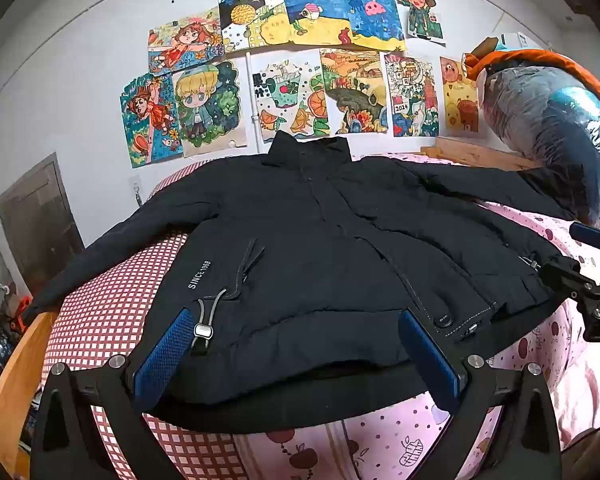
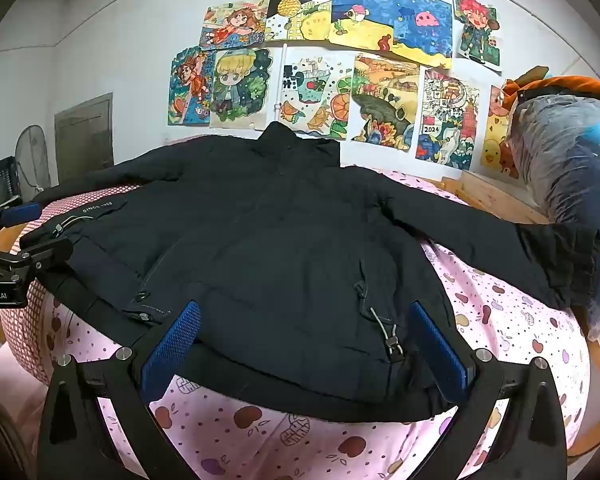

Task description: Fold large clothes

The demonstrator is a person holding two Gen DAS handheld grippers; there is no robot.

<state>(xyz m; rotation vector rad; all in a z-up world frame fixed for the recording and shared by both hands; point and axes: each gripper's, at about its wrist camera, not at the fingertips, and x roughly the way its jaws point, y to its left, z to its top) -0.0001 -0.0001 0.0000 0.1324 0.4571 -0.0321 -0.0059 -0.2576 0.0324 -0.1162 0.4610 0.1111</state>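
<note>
A large black jacket (image 1: 300,232) lies front up and spread out on the bed, collar toward the wall and hem toward me. Its sleeves reach out to both sides. White lettering marks its left chest. My left gripper (image 1: 296,344) stands open, its blue pads (image 1: 164,352) straddling the hem's left half beside a drawcord toggle, not pressing the cloth. In the right wrist view the jacket (image 2: 280,220) fills the middle. My right gripper (image 2: 306,344) is also open, over the hem's right half. Each gripper shows at the edge of the other's view: the right gripper (image 1: 580,276) and the left gripper (image 2: 24,240).
The bed has a pink fruit-print sheet (image 2: 260,432) and a red checked cover (image 1: 112,304) on a wooden frame (image 1: 12,368). A plastic-wrapped bundle (image 2: 568,152) sits at the right end by the sleeve. Drawings (image 1: 300,60) cover the wall. A fan (image 2: 30,160) stands far left.
</note>
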